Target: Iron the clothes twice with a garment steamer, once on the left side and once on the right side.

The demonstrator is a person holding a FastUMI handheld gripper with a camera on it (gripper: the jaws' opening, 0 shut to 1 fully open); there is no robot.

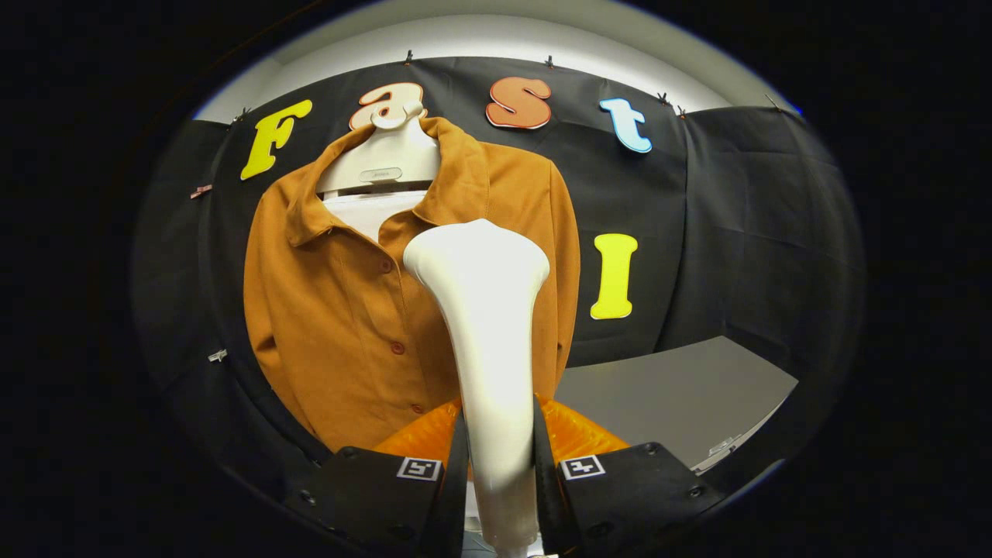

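Gripper view: I see a brown buttoned shirt (pixel 349 310) hanging on a pale hanger (pixel 384 155) against the booth wall, at eleven o'clock from my fingers. At two o'clock lies a grey tabletop (pixel 674 395). My gripper (pixel 500 480) is clamped on the white garment steamer (pixel 484 310), both fingers pressing its handle, its head upright before the shirt's front.

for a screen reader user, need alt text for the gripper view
The gripper is shut on a white garment steamer, its head raised in front of a brown buttoned shirt on a white hanger. A grey table lies beyond.
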